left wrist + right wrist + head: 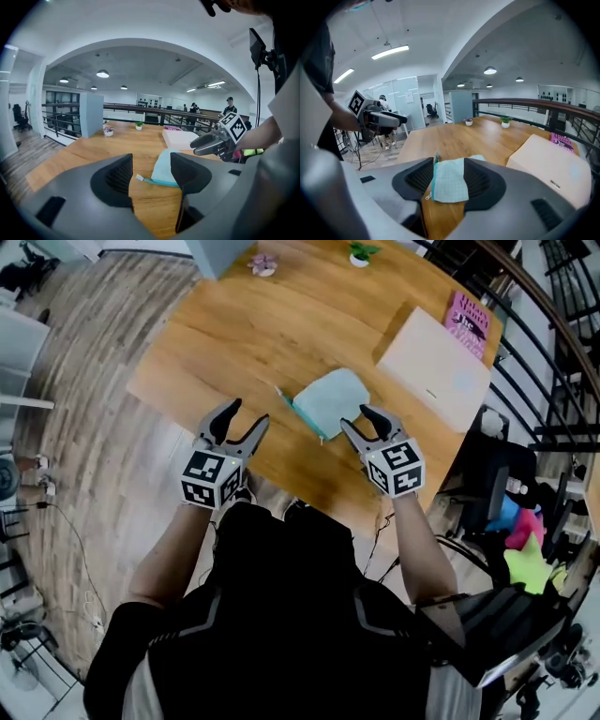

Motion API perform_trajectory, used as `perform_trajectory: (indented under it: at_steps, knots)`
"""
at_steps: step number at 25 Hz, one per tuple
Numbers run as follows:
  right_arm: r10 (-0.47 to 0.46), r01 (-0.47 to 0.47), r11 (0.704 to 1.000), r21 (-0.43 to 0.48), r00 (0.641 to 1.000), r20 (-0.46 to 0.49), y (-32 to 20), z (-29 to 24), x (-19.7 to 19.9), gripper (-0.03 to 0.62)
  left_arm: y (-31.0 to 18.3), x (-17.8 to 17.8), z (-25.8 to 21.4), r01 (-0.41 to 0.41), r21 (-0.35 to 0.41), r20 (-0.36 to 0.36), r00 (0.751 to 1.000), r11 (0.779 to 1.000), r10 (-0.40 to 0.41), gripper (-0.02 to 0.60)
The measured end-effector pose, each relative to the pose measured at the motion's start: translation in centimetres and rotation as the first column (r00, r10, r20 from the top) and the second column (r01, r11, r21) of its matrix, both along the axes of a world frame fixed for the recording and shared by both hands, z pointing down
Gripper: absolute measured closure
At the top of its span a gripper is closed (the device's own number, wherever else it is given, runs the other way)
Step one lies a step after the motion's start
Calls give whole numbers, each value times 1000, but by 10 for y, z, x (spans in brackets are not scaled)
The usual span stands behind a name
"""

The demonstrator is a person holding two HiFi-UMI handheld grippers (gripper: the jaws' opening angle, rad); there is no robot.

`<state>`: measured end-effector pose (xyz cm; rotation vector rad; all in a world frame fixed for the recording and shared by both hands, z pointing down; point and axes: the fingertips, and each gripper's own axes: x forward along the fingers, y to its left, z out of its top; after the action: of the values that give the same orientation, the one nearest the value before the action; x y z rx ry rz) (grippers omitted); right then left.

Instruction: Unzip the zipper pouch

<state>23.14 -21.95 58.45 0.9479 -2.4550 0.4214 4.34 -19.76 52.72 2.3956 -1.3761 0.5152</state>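
lying flat, pale teal pouch [335, 399], darker zipper [301, 414]

On desk [216, 343], near front edge: zipper pouch [330, 401]. Right of it: box [434, 368], w/ book [466, 317] just behind. Far edge: flower pot [263, 264] left of plant pot [360, 252]. In front of pouch: left hand-held gripper [248, 413] & right hand-held gripper [357, 418].

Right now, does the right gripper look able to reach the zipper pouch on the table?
Probably yes. The right gripper hovers close beside the zipper pouch, with its jaws open and pointed at it. The pouch lies flat on the table, and nothing stands between them.
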Motion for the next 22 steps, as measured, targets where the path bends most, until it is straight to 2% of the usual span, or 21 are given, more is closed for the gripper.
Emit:
perform_trajectory:
  at_steps: [4,10,16,18,22]
  knots:
    - [-97,93,994,-56,993,-71,14,43,-8,388,15,4,27,14,-57,-4,1000,998,-14,313]
    - [-220,206,973,-100,963,-158,36,95,-22,408,30,6,48,19,-101,8,1000,995,-18,314]
    - [-347,323,937,-134,902,-257,51,125,-29,424,36,6,64,26,-130,19,1000,991,-23,314]
    - [-363,337,931,-138,891,-274,52,130,-31,437,38,5,67,29,-137,19,999,990,-26,314]
    - [-352,324,935,-142,897,-266,50,133,-34,485,42,5,71,26,-154,22,1000,988,-23,314]
